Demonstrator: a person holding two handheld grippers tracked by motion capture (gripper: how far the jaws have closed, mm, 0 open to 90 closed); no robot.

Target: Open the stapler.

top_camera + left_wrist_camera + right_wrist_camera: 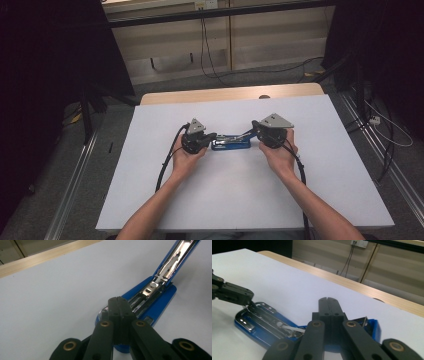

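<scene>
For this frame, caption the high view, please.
Two shut grippers, left and right, meet an opened blue stapler on the white table.

The high view looked forward and down from above the person's side of the desk (240, 200), taking in the whole top and the floor beyond its far edge. The left gripper view sat low and close behind its own closed jaws, facing along the blue stapler (150, 302) toward the far edge. The right gripper view, equally near, faced across the same stapler toward the far edge and wall. All three shared the stapler at the desk's middle.
</scene>
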